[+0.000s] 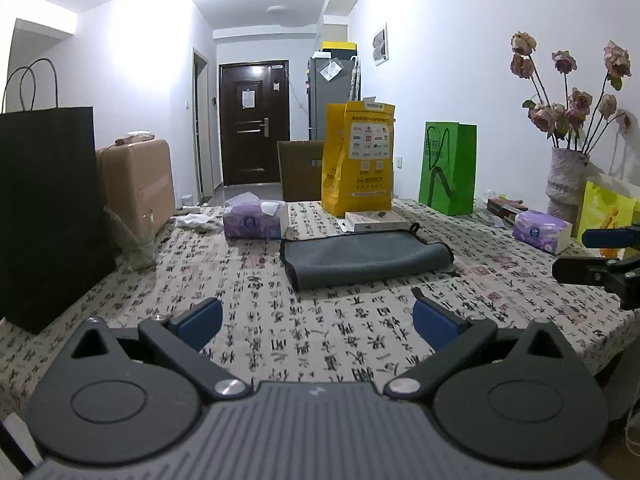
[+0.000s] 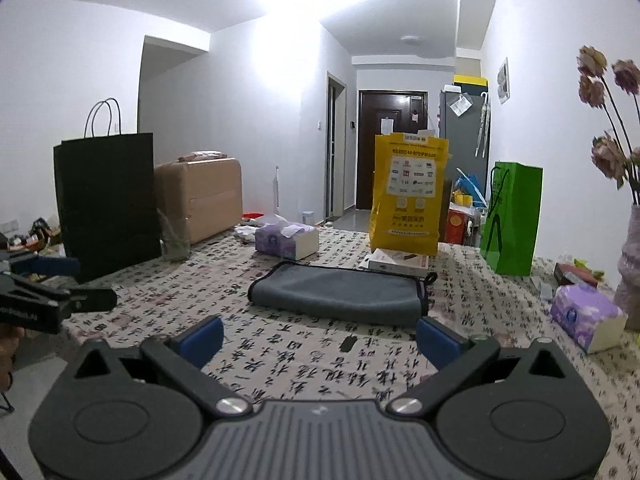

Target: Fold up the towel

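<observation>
A grey towel (image 1: pixel 366 258) with black trim lies folded over on the table's calligraphy-print cloth (image 1: pixel 304 332), ahead of both grippers; it also shows in the right wrist view (image 2: pixel 340 290). My left gripper (image 1: pixel 316 320) is open and empty, held back from the towel's near edge. My right gripper (image 2: pixel 318 338) is open and empty, close to the towel's near edge. The right gripper also shows at the right edge of the left wrist view (image 1: pixel 600 256), and the left gripper at the left edge of the right wrist view (image 2: pixel 60 284).
Behind the towel stand a yellow bag (image 1: pixel 358 160), a flat white box (image 1: pixel 374 221), a purple tissue box (image 1: pixel 254 222) and a green bag (image 1: pixel 448 168). A black paper bag (image 1: pixel 48 208) stands left. A second tissue pack (image 1: pixel 542 230) and a flower vase (image 1: pixel 568 178) stand right.
</observation>
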The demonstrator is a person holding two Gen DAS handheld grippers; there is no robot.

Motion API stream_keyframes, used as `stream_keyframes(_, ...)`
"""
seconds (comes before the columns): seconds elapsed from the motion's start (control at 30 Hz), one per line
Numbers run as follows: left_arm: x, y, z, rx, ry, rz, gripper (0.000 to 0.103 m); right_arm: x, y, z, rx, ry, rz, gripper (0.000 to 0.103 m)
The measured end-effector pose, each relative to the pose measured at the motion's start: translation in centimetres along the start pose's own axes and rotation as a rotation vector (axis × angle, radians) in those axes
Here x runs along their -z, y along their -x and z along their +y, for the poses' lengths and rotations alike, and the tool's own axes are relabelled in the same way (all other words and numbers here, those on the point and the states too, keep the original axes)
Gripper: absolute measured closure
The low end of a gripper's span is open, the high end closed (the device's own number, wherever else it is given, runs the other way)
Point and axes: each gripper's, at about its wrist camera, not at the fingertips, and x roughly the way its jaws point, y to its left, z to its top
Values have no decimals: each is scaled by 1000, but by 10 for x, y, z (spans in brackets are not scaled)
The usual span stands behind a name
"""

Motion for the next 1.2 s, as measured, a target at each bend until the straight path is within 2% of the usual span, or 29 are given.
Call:
stream_keyframes(0.33, 8, 22, -2, -22, 8, -13, 0, 13, 23, -5, 29, -36, -8, 0)
stream_keyframes(0.53, 15, 29, -12, 29, -28, -30, 0, 19, 30, 3, 29, 9, -15, 0)
stream_keyframes(0.7, 15, 36, -15, 48, -30, -57, 0, 24, 39, 2, 46, -19, -36, 0)
stream_keyframes(1.0, 39, 33, -22, 101, -37, 9, 0, 46, 43, 9, 55, -20, 0, 0)
stream_keyframes(1.2, 44, 37, -20, 107, -36, 8, 0, 54, 52, 14, 40, -20, -27, 0)
